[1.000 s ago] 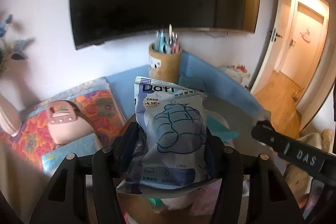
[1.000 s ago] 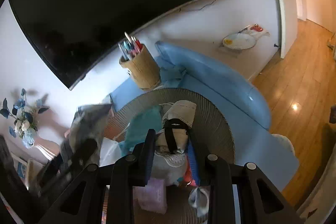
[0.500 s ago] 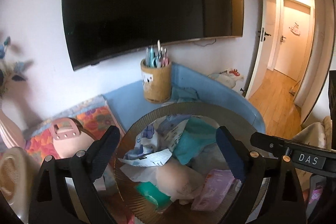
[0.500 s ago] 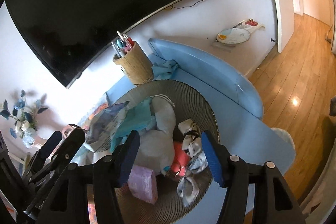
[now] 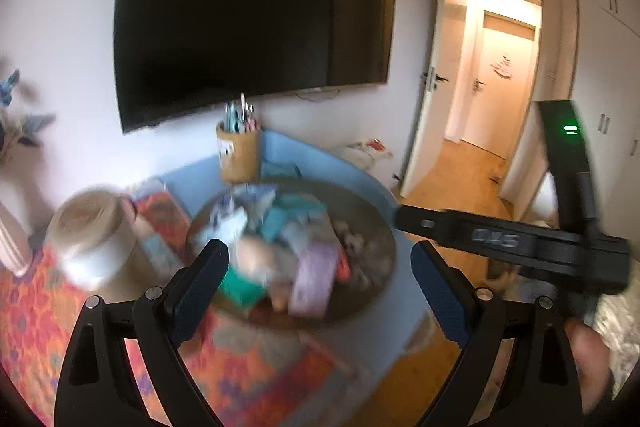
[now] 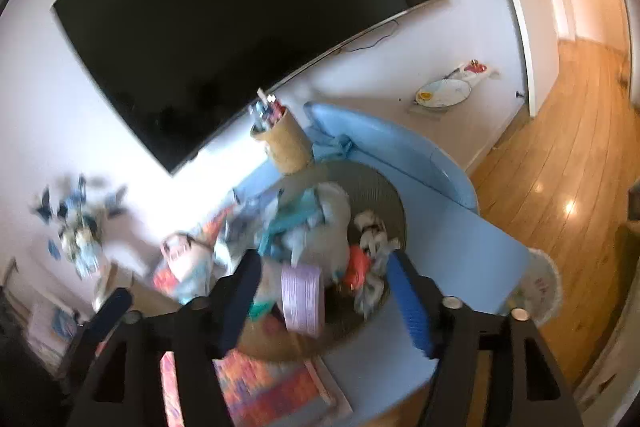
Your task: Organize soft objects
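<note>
Left gripper (image 5: pixel 316 291): jaws wide, empty, just opened.
Right gripper (image 6: pixel 324 291): jaws apart, empty, just opened.
Soft objects (image 6: pixel 320 227): heaped in round woven tray (image 6: pixel 384 187).
Tray edge: near blue table's (image 6: pixel 472 247) rim; open floor beyond.

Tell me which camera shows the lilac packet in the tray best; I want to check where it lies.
The right wrist view: the lilac packet sits there fairly sharp at the near rim of the round woven tray, its striped face legible. The left wrist view shows the packet too, but smeared by motion blur, edges merging with neighbouring items.
</note>
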Demonstrator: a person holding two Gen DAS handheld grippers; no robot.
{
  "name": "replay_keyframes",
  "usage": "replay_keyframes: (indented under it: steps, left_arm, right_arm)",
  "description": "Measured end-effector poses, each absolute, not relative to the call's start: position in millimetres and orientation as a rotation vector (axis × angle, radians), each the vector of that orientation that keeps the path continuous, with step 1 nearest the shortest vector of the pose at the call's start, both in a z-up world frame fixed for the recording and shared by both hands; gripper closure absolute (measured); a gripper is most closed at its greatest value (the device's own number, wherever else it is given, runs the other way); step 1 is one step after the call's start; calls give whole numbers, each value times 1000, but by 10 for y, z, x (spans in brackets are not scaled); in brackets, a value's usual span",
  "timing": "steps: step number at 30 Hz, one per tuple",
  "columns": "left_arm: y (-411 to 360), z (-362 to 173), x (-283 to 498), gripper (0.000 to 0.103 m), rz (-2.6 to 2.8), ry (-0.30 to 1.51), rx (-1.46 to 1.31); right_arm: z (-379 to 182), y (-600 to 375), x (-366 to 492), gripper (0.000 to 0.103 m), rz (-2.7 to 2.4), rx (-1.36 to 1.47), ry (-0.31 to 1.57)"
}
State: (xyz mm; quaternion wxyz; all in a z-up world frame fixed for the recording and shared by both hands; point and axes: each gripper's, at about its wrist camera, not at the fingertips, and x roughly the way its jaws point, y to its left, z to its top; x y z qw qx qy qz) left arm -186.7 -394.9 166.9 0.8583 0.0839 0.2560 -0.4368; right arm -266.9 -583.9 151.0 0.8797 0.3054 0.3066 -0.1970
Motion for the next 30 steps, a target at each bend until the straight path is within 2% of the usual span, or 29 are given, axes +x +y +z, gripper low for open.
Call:
replay_keyframes:
  steps: [1, 10, 15, 18, 21, 23, 26, 30]
  left_arm:
    - [-3835, 1668, -1908, 11, -912, 547, 176]
    - [-2553, 1684, -1843, 11, -678, 486, 194]
    - [-1767, 1632, -1506, 11, -517, 516, 111]
    - [-1333, 1567, -1259, 11, -394, 528, 92]
    - [-894, 1457, -962, 11, -262, 508, 60]
    - [-629, 1326, -792, 11, -180, 496, 47]
    - [-366, 1038, -602, 11, -72, 480, 67]
    - [-197, 720, -479, 11, -24, 497, 34]
  right_arm:
    - [1496, -5745, -2670, 27, -410, 606, 657]
    - [1478, -4590, -2531, 27, -235, 381, 736]
    - [1479, -3751, -2200, 26, -51, 260, 774]
    - [1387, -3187, -1877, 19, 148, 238, 819]
    - [1234, -2601, -1488, 19, 254, 162, 863]
    - [1179, -2298, -1289, 19, 254, 87, 827]
    - [1056, -1926, -1031, 19, 213, -22, 664]
    - [828, -1756, -737, 19, 137, -13, 574]
